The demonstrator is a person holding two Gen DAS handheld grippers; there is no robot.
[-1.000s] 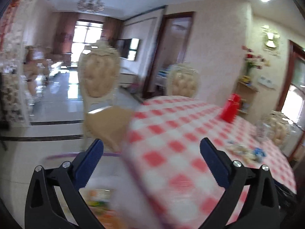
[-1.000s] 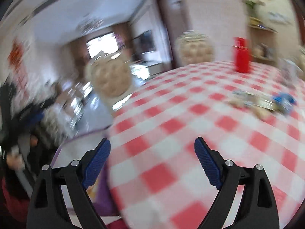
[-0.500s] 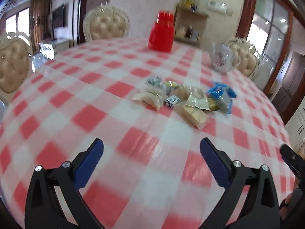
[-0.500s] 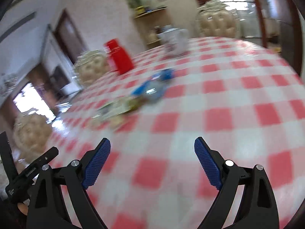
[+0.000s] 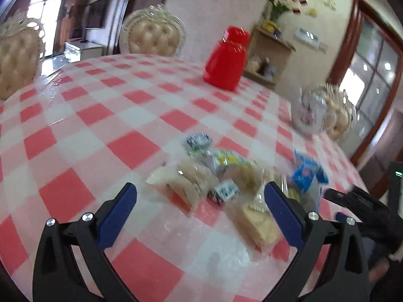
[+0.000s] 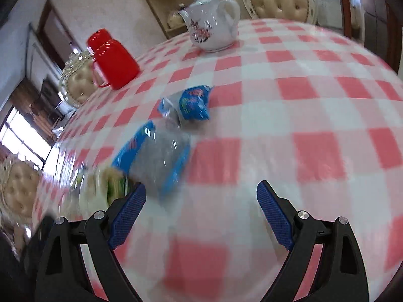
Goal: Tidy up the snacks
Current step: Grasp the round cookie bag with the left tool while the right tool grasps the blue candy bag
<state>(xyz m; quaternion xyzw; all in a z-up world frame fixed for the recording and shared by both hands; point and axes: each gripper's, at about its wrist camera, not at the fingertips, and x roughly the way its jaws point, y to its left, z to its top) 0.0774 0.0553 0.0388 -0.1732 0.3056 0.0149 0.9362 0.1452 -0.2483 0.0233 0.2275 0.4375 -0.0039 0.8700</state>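
Stage: the sorting looks not yet begun; nothing is lifted or set apart.
Snacks (image 5: pixel 226 176): a loose heap of small packets in the middle of the surface (image 5: pixel 88 125), touching and overlapping one another.
Heap, left view: pale wafer-like packets (image 5: pixel 186 181), a small white-and-blue packet (image 5: pixel 199 141), a yellow-green one (image 5: pixel 226 159), a tan bar (image 5: pixel 259 222) nearest the camera, a blue packet (image 5: pixel 307 173) at the right end.
Heap, right view: a clear bag with blue edges (image 6: pixel 153 161) lies just ahead of the left finger; a smaller blue packet (image 6: pixel 194 103) sits a little beyond it, slightly apart.
Left tongs (image 5: pixel 200 209): released, jaws wide, holding nothing, low over the surface and aimed at the heap.
Right tongs (image 6: pixel 201 206): released and empty, near the clear bag.
Destination: no tray, box or bowl shows, so where the snacks should go cannot be told.
Bystanders: red jug (image 5: pixel 225 63) and teapot (image 6: pixel 214 27) stand well apart from the heap.
Left to do: by this judgement, everything.
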